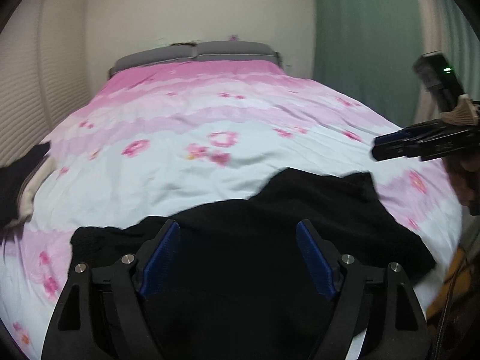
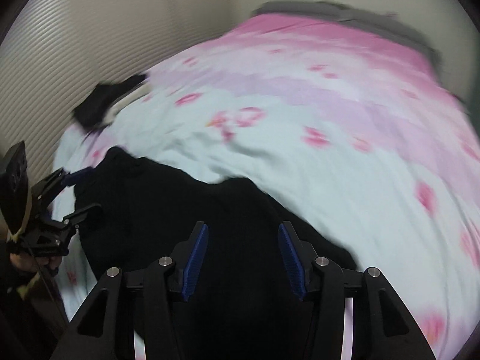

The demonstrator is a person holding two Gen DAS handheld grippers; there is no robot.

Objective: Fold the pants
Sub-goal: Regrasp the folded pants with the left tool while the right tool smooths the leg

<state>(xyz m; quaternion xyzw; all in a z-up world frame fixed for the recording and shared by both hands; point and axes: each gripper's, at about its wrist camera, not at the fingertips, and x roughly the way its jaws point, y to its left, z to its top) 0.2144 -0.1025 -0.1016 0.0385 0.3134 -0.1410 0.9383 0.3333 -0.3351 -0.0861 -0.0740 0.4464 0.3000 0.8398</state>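
Black pants (image 1: pixel 270 210) on floral bedspread (image 1: pixel 210 120), no legible writing anywhere.

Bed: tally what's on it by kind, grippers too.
Black pants: 1
Clothes pile at the bed's left edge, black and white: 1
Grey pillows: 2
Floral cover: 1
Grippers, left and right, both open over the pants: 2
Total: 7
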